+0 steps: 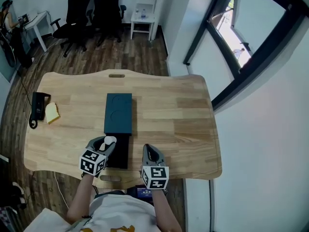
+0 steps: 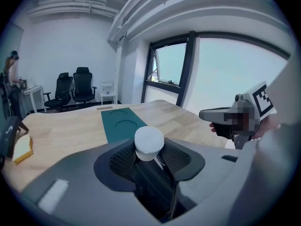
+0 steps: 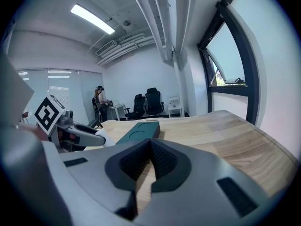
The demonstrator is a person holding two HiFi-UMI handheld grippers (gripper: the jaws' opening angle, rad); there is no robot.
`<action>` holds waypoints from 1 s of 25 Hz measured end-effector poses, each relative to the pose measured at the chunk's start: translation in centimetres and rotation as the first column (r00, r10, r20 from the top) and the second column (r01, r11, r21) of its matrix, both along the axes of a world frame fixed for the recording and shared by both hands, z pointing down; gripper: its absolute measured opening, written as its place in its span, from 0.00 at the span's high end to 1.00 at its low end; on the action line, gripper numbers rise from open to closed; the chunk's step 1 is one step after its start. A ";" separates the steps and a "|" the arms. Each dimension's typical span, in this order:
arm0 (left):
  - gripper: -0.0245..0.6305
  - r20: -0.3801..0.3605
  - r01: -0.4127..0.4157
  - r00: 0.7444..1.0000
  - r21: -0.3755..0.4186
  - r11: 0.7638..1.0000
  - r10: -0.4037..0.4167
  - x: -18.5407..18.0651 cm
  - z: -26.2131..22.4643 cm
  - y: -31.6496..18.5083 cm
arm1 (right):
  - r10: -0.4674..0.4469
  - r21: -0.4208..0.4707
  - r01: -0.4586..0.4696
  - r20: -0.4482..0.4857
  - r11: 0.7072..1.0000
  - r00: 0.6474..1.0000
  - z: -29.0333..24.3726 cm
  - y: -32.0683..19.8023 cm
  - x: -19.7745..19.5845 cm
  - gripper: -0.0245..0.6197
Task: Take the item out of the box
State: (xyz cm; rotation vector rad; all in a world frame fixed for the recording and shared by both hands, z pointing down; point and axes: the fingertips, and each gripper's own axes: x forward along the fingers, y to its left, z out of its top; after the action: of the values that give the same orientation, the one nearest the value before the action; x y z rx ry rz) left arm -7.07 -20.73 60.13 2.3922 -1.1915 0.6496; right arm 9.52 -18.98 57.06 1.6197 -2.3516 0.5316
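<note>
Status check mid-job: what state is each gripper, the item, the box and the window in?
left gripper: shut on the white round item.
white round item: gripped, over the inner tray.
right gripper: shut, empty.
teal box: flat on the table, inner tray slid out toward the person.
window: tilted open.

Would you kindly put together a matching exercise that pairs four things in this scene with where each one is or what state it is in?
Things:
1. white round item
2. teal box
3. yellow block
4. right gripper

Places or states:
A. jaws together, nothing in them
B. near the left edge of the table, beside a black device
C. held by the left gripper, between its jaws
D. lying mid-table

Pairs: 1-C, 2-D, 3-B, 4-A.
</note>
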 end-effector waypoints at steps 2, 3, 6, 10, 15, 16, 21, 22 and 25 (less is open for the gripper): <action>0.69 -0.014 0.010 1.000 0.025 1.000 -0.009 -0.1 -0.8 0.1 | -0.012 0.014 0.013 -0.010 1.000 1.000 -0.6 0.2 -0.3 0.95; 0.69 -0.024 0.016 1.000 0.036 0.999 -0.015 -0.2 -1.3 0.2 | -0.020 0.021 0.020 -0.017 1.000 1.000 -0.9 0.4 -0.5 0.95; 0.69 -0.042 0.035 0.999 0.086 0.996 -0.031 -0.6 -2.7 0.7 | -0.028 0.043 0.030 -0.027 0.999 0.999 -2.2 0.9 -0.5 0.95; 0.69 -0.085 0.065 0.995 0.123 0.990 -0.054 -1.2 -4.9 1.2 | -0.017 0.071 0.018 -0.015 0.997 1.000 -3.5 1.5 -0.5 0.95; 0.69 -0.147 0.102 0.986 0.144 0.984 -0.081 -1.9 -6.9 1.6 | -0.003 0.098 0.002 0.003 0.995 1.000 -4.7 2.0 -0.3 0.95; 0.69 -0.146 0.100 0.986 0.151 0.983 -0.078 -2.0 -7.1 1.7 | 0.000 0.104 0.000 0.005 0.995 1.000 -4.9 2.2 -0.4 0.95; 0.69 -0.141 0.091 0.988 0.185 0.978 -0.065 -2.1 -8.0 2.1 | 0.009 0.128 -0.009 -0.004 0.992 1.000 -5.4 2.5 -0.4 0.95; 0.69 -0.144 0.086 0.988 0.189 0.978 -0.059 -2.0 -8.2 2.2 | 0.012 0.130 -0.011 -0.004 0.991 1.000 -5.5 2.5 -0.4 0.95; 0.69 -0.157 0.070 0.987 0.200 0.977 -0.038 -1.7 -8.6 2.3 | 0.016 0.127 -0.016 -0.004 0.992 1.000 -5.4 2.4 -0.3 0.95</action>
State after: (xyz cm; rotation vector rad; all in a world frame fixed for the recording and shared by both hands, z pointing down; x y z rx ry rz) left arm -8.78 -18.43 51.57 2.5145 -1.3081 0.3334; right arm 9.20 -16.53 51.64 1.6928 -2.4154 0.3878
